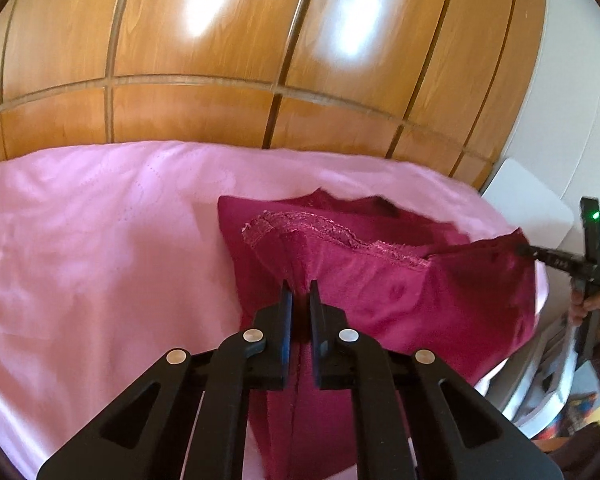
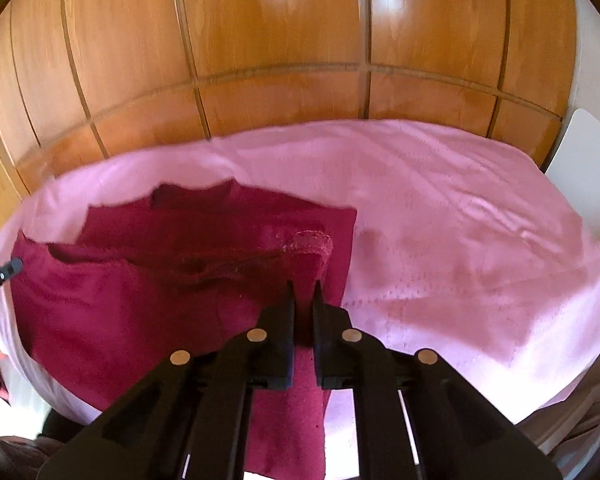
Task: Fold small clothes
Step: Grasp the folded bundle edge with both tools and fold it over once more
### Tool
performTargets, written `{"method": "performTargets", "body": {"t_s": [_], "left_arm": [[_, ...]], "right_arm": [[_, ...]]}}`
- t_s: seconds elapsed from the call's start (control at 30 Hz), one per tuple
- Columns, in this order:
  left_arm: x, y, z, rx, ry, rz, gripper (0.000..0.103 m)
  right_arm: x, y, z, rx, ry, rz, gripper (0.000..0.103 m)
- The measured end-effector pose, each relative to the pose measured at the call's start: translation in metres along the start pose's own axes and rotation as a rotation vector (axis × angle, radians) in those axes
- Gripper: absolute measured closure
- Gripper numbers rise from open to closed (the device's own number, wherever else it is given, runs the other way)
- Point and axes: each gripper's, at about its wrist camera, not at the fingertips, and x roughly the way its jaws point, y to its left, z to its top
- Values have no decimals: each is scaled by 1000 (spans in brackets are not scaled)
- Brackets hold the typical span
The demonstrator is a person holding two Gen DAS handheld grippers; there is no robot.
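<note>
A magenta garment with a lace-trimmed hem lies on the pink bed sheet. My left gripper is shut on its near left edge and lifts a fold of it. My right gripper is shut on the garment at its near right edge, also lifted. The right gripper also shows in the left wrist view, pinching the far right corner. The left gripper's tip shows at the left edge of the right wrist view. The cloth is stretched between both grippers, partly doubled over itself.
A wooden wardrobe with panelled doors stands right behind the bed. A white chair or stand is at the bed's right end, against a white wall. Pink sheet lies to both sides of the garment.
</note>
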Motion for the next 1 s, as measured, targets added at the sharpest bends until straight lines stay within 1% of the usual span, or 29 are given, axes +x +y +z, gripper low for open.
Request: {"method": "performTargets", "body": {"t_s": [0.1,0.2,0.23,0.37,0.47,0.57,0.63,0.67,0.73,0.77,0.8,0.83,0.87,0.9,1.0], "left_arm": [[-2,0,15,-6,-25,-15,97],[1,-1,34,14,-53,4,97],[4,-1,41,19,-59,10,97],[38,15,71,-2,-45,67,97],[70,31,87,-33,-14,98,97],[106,45,95,-56,38,127,97],[129,49,94,-50,77,167,97],[144,52,91,-59,111,178,97],[166,57,82,-49,160,228,97],[176,60,76,-47,192,232,96],[179,60,73,-37,198,237,96],[175,59,73,-35,186,238,95],[170,61,74,-41,182,239,91],[163,61,74,-48,183,240,89],[136,62,71,-57,164,228,89]], "right_arm": [[6,0,25,18,-34,9,97],[22,-4,51,46,-57,9,97],[31,-5,61,54,-64,-4,97],[68,-17,87,98,-50,-35,97],[107,-27,98,126,-7,-71,97],[147,-31,96,131,65,-104,97],[169,-33,89,117,116,-136,97],[178,-35,85,118,140,-140,97],[194,-37,76,116,194,-135,96],[194,-38,75,115,199,-133,94],[188,-40,75,118,189,-122,82],[180,-42,74,122,180,-105,76],[171,-44,73,129,169,-82,67],[158,-48,70,135,157,-64,62],[119,-60,53,151,145,-6,61]]}}
